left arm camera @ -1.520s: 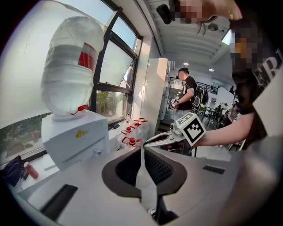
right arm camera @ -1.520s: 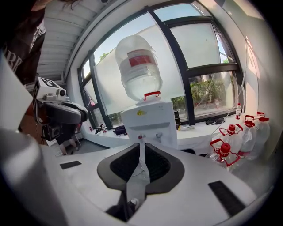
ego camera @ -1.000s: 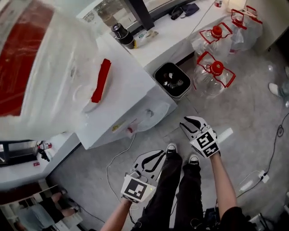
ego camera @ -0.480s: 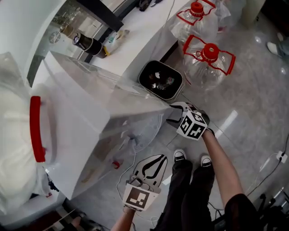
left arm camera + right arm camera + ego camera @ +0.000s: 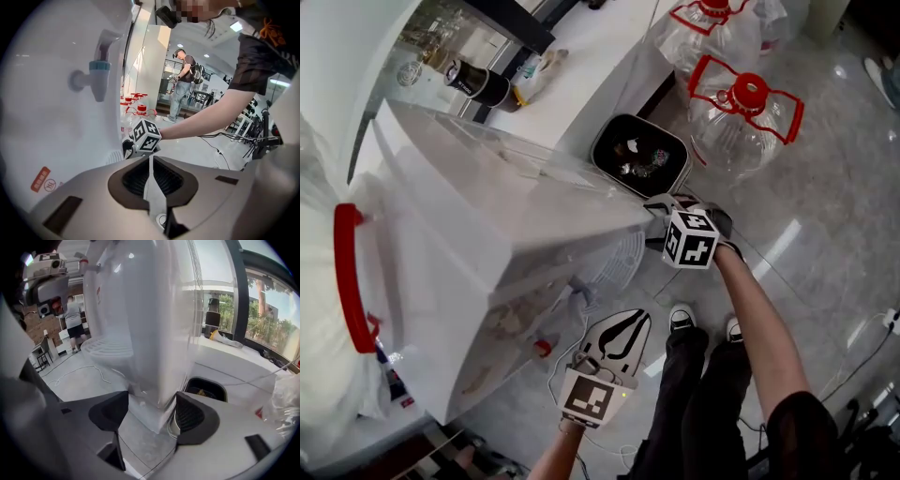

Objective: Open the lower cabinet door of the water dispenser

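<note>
At the front corner of the water dispenser (image 5: 487, 216), just beside the black bin (image 5: 639, 159), the right gripper (image 5: 653, 225) is sitting with its jaws spread wide, having just been opening. The dispenser's lower corner edge is standing between the pads, neither one pressing on it. Below the drip tray (image 5: 105, 350) the lower cabinet door (image 5: 140, 401) is lying flush, while the left gripper (image 5: 639, 321) is hanging out front, jaws closed on nothing.
</note>
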Demonstrator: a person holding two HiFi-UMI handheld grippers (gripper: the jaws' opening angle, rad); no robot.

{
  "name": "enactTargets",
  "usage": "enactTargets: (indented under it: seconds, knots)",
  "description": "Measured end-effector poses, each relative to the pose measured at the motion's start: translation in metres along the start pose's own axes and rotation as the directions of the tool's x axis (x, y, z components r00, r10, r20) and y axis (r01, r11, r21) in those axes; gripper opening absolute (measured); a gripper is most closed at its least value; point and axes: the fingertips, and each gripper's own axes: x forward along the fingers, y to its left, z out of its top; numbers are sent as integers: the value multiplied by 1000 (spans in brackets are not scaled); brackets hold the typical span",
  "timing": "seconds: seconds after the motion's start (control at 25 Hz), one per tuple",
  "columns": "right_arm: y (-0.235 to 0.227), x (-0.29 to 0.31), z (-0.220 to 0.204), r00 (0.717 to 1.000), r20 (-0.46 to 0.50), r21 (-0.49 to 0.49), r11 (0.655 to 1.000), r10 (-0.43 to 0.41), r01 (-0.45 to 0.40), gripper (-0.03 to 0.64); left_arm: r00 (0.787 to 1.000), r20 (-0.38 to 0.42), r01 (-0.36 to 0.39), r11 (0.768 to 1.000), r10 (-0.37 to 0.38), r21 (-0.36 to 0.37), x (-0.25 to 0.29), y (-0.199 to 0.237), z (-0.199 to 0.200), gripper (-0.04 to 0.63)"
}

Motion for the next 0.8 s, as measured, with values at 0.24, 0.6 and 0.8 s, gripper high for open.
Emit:
enactTargets:
  seconds: [0.24,0.6,0.8]
  knots:
    - [2,-1,-1,1000,-4,22,1000,-2,2,302,999,3,-35,999,35,-31,-4,5,0,26]
    - [4,-3,-3,998,14,112,992,-57,55,279,999,12,-31,998,32,-51,-6,-8,-3,26]
    - [11,-7,-8,996,-31,142,986,-85,89,278,999,2,-31,998,32,-61,-15,-19,-8,26]
